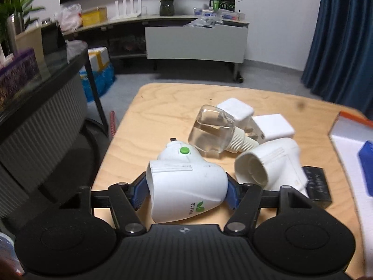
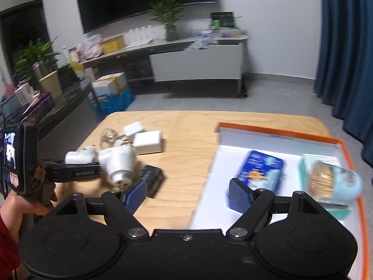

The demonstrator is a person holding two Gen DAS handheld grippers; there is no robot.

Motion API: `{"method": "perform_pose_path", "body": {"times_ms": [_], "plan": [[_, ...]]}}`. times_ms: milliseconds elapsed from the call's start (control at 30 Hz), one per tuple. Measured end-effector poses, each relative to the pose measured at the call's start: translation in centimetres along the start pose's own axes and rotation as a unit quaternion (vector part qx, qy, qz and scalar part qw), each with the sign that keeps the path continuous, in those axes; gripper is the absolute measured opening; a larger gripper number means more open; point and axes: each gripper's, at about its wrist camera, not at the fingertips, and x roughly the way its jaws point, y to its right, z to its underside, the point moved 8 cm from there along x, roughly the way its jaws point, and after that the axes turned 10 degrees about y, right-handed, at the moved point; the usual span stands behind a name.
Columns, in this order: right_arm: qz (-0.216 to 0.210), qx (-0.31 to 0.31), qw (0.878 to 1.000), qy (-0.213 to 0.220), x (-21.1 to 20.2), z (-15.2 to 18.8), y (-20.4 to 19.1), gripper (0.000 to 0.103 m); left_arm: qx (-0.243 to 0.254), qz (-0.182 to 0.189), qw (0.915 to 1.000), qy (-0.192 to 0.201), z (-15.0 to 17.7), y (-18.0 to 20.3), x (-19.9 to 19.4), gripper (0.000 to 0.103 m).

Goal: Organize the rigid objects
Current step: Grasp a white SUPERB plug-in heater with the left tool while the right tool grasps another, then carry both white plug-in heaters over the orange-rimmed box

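Two blue fingers (image 1: 139, 192) of left gripper (image 1: 186, 191) pinching white plug-in heater (image 1: 186, 186) across its fat body, one pad per flank, both touching. Green button up, open socket end at left, body low over bench (image 1: 163, 98) or just resting on it; cannot tell which. No earlier frame to compare, so grip depth judged from pad contact only.

Just beside heater: second white heater (image 1: 270, 163), lying on its side and overlapping black box (image 1: 317, 184). Clear liquid bottle (image 1: 209, 130) behind, neck pointing at two white chargers (image 1: 235, 109), all bunched and touching.

Right gripper (image 2: 187, 194) spread wide, nothing between fingers, hovering over bench edge of orange-rimmed box (image 2: 279, 133). Inside box: blue tin (image 2: 258, 168) and pale round tub (image 2: 333, 184), blurred.

Risks, as judgement:
- Rounded, glossy shell plus pads on curved flanks: likely to squirt forward or rotate on lift.
- Second heater close to right-hand finger: could get dragged, knocking bottle.
- Bottle holds liquid: a shove toward chargers is worst case.
- Free floor in box only at near left: placing elsewhere stacks on tin.
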Motion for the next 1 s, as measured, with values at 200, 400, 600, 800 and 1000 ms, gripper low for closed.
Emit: {"method": "perform_pose_path", "body": {"times_ms": [200,400,600,800,1000], "plan": [[-0.059,-0.035,0.998,-0.015,3.5,-0.4,-4.2,0.092,-0.003,-0.005,1.0,0.006,0.9,-0.9,-2.4,0.065],[-0.073,-0.067,0.995,-0.034,8.6,-0.9,-7.1,0.093,-0.008,0.005,0.9999,0.014,1.3,-1.1,-4.4,0.065],[-0.074,-0.065,0.992,-0.084,13.6,-0.4,-7.7,0.093,-0.012,0.012,0.9996,0.022,1.4,-1.0,-5.3,0.065],[-0.086,-0.072,0.99,-0.083,14.5,0.5,-8.9,0.079,-0.022,0.014,0.9993,0.025,1.3,-1.3,-5.1,0.065],[-0.089,-0.074,0.992,-0.049,11.1,0.2,-9.2,0.077,-0.029,0.008,0.999,0.032,1.1,-1.6,-5.8,0.065]]}}
